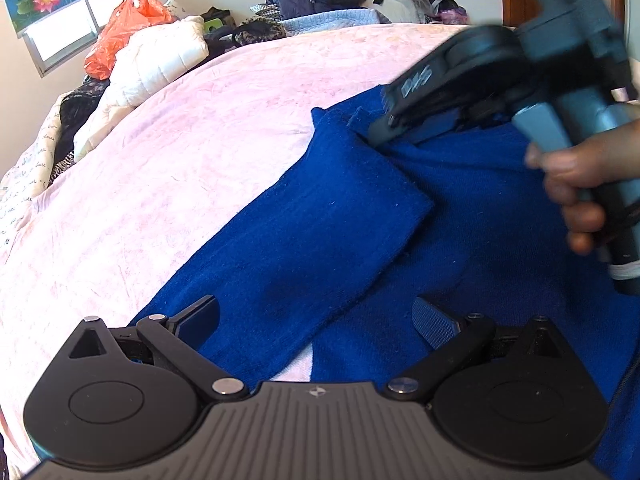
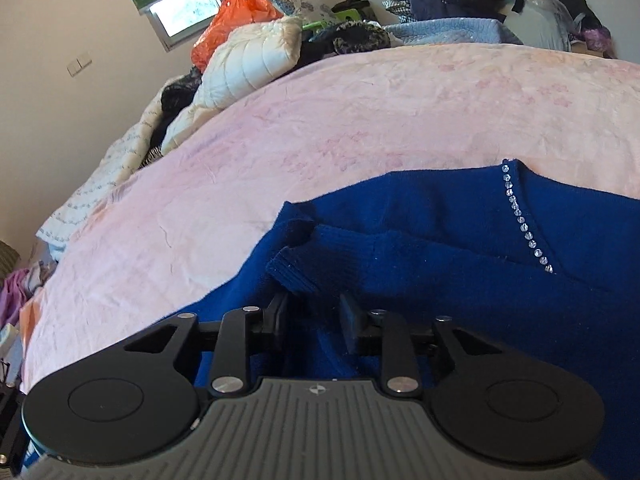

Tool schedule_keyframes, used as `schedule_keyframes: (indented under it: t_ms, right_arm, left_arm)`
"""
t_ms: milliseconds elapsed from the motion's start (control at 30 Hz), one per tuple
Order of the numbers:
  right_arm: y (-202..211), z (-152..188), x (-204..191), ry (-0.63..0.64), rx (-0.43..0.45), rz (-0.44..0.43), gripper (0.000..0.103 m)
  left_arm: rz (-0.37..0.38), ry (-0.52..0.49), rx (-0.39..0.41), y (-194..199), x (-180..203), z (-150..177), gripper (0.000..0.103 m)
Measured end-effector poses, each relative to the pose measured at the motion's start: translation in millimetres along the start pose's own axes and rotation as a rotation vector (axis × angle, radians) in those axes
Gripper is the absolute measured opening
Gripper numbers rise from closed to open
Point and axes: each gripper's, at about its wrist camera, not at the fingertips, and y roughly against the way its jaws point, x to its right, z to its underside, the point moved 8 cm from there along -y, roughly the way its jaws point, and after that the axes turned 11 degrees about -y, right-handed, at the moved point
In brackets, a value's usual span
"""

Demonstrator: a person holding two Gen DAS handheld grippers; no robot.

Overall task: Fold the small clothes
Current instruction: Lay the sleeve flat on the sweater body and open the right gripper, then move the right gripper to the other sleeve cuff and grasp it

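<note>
Left wrist view: sweater (image 1: pixel 320 240) is lying on the bed (image 1: pixel 160 160), a sleeve already folded in. Left tool (image 1: pixel 316 320) is hanging wide open above it; right tool (image 2: pixel 314 318) is gaping partway around the cuff (image 2: pixel 292 272). Body fold's probably left.

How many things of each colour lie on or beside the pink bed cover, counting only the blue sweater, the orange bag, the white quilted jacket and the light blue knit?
Blue: 1, the royal blue knit sweater with a rhinestone row.
Orange: 1, the orange plastic bag.
White: 1, the white quilted jacket.
Light blue: 1, the light blue knitted garment.
Total: 4.
</note>
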Motion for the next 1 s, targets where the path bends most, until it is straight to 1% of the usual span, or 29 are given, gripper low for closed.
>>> schedule_keyframes:
  t_ms: [67, 133, 200, 233, 267, 367, 433, 467, 500, 533, 567, 600, 667, 733, 800, 900, 1000]
  right_arm:
    - [13.4, -0.3, -2.1, -0.006, 0.037, -0.018, 0.039]
    - [23.1, 0.7, 3.2, -0.027, 0.062, -0.010, 0.041]
    - [22.2, 5.1, 15.8, -0.065, 0.046, 0.034, 0.047]
    - [18.2, 9.4, 24.1, -0.076, 0.023, 0.067, 0.047]
    - [15.4, 13.5, 29.5, -0.076, 0.010, 0.080, 0.044]
    - [28.7, 14.9, 21.5, -0.068, 0.060, 0.066, 0.045]
    - [37.0, 14.7, 11.4, -0.025, 0.095, 0.055, 0.050]
    - [37.7, 15.5, 8.5, -0.009, 0.093, 0.058, 0.057]
    - [34.1, 17.4, 8.9, 0.001, 0.070, 0.070, 0.063]
    - [28.6, 20.5, 12.0, 0.004, 0.032, 0.093, 0.063]
    - [25.8, 23.2, 16.6, -0.005, 0.014, 0.126, 0.061]
    - [29.1, 25.2, 17.2, -0.010, 0.032, 0.139, 0.059]
    - [41.3, 24.5, 8.6, -0.016, 0.077, 0.097, 0.060]
    - [51.0, 25.2, -2.8, -0.006, 0.100, 0.058, 0.060]
    - [58.4, 28.3, -15.8, 0.029, 0.110, 0.048, 0.062]
    - [61.1, 42.2, -40.3, 0.112, 0.084, 0.021, 0.063]
    - [60.0, 58.2, -63.6, 0.154, 0.049, -0.029, 0.063]
  left_arm:
    - [-0.001, 0.009, -0.007, -1.0, -2.2, 1.6, 0.103]
    - [0.000, 0.020, -0.006, 0.0, -4.0, 2.3, 0.103]
    - [-0.003, 0.021, -0.003, 2.6, -4.7, 3.0, 0.103]
    - [-0.005, 0.019, 0.000, 4.0, -4.7, 3.3, 0.103]
    - [-0.006, 0.017, 0.002, 5.7, -4.6, 3.6, 0.103]
    - [-0.013, 0.009, 0.011, 10.8, -5.1, 5.7, 0.103]
    - [-0.018, 0.012, 0.006, 12.2, -5.2, 7.6, 0.103]
    - [-0.016, 0.016, 0.002, 12.7, -4.7, 8.7, 0.103]
    - [-0.014, 0.018, -0.003, 13.6, -3.8, 10.0, 0.103]
    - [-0.014, 0.018, -0.009, 15.0, -3.0, 11.5, 0.103]
    - [-0.016, 0.019, -0.008, 18.2, -2.8, 12.9, 0.103]
    - [-0.020, 0.020, 0.002, 22.8, -3.5, 14.2, 0.103]
    - [-0.042, 0.017, 0.022, 31.9, -8.1, 17.2, 0.103]
    - [-0.078, 0.021, 0.016, 37.9, -17.7, 23.1, 0.103]
    - [-0.103, 0.052, 0.018, 45.1, -33.6, 31.3, 0.103]
    - [-0.154, 0.092, 0.004, 51.1, -62.1, 48.5, 0.103]
    - [-0.245, 0.121, -0.044, 46.8, -91.2, 70.6, 0.103]
